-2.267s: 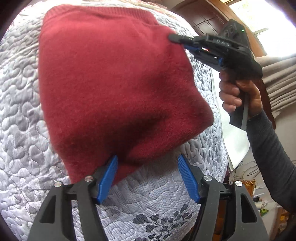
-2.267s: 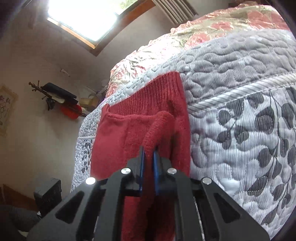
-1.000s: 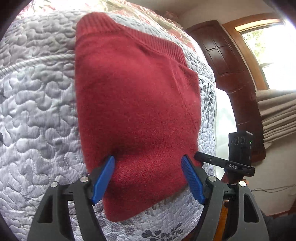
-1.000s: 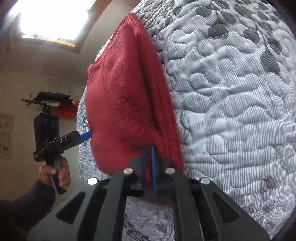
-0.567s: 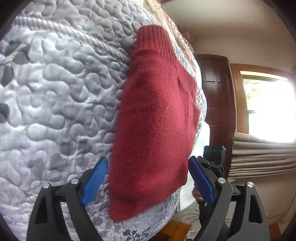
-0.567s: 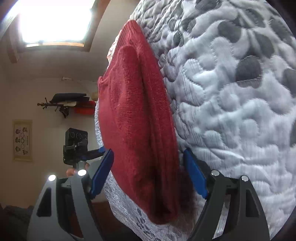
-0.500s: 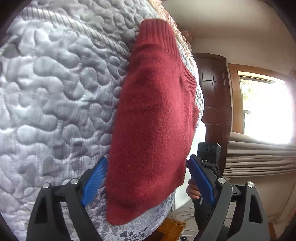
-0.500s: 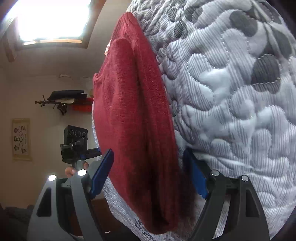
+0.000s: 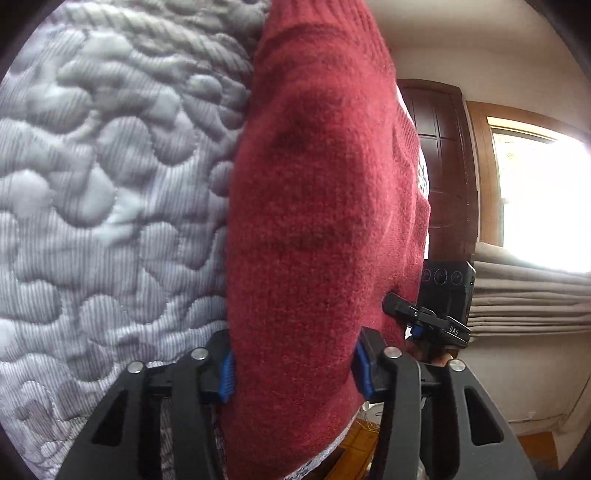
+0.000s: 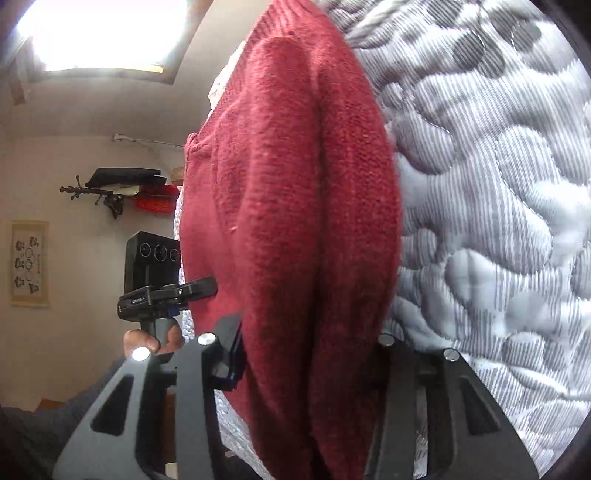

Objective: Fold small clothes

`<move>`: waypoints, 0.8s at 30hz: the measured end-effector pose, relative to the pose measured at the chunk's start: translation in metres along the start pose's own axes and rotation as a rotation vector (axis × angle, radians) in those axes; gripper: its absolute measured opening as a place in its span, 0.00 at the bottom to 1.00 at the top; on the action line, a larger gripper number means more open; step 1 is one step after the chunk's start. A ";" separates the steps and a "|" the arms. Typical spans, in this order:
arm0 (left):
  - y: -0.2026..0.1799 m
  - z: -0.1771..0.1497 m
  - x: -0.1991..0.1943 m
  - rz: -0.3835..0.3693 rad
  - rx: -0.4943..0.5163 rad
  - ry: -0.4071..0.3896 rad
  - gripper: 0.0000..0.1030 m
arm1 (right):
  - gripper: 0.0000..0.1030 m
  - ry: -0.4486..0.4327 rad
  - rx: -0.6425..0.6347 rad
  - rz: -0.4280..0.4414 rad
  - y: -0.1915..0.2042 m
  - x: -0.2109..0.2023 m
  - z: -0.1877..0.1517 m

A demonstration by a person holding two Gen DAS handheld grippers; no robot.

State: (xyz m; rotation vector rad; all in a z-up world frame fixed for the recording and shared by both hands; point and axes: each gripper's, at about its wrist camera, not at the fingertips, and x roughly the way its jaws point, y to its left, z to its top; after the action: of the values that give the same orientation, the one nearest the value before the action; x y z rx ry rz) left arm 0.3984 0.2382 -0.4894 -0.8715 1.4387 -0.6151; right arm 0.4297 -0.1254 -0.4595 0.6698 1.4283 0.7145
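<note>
Red knitted garment (image 9: 325,229), one in number, folded into a thick pad and lying on the grey quilted bedspread (image 9: 110,192). Its long axis runs from the near edge, at both cameras, to the far ribbed hem (image 9: 332,26), which points away from the grippers. In the right wrist view a lengthwise crease (image 10: 317,184) divides the pad into two layered lobes.

Left gripper (image 9: 291,369): jaws set apart to the width of the pad, one blue pad (image 9: 226,376) at each side of the near edge, both touching the knit; the cloth bulges between them, so the gripper straddles and presses the fold.

Right gripper (image 10: 310,354): likewise spread around the opposite near edge of the garment; its left finger (image 10: 229,354) is against the knit, while the right one is largely hidden behind the cloth.

Each camera also shows the other gripper beside the garment, held by a hand (image 10: 155,338). No container is in view. Two grippers, one garment, one bedspread.
</note>
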 end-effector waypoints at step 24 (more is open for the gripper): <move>0.103 -0.184 -0.150 0.109 -0.176 -0.150 0.64 | 0.72 0.225 -0.117 -0.085 0.129 0.156 -0.149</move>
State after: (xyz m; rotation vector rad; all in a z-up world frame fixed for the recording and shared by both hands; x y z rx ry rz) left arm 0.1916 0.3930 -0.4715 -0.9496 1.4073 -0.3378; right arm 0.2780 0.0751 -0.4632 0.4451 1.5970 0.8188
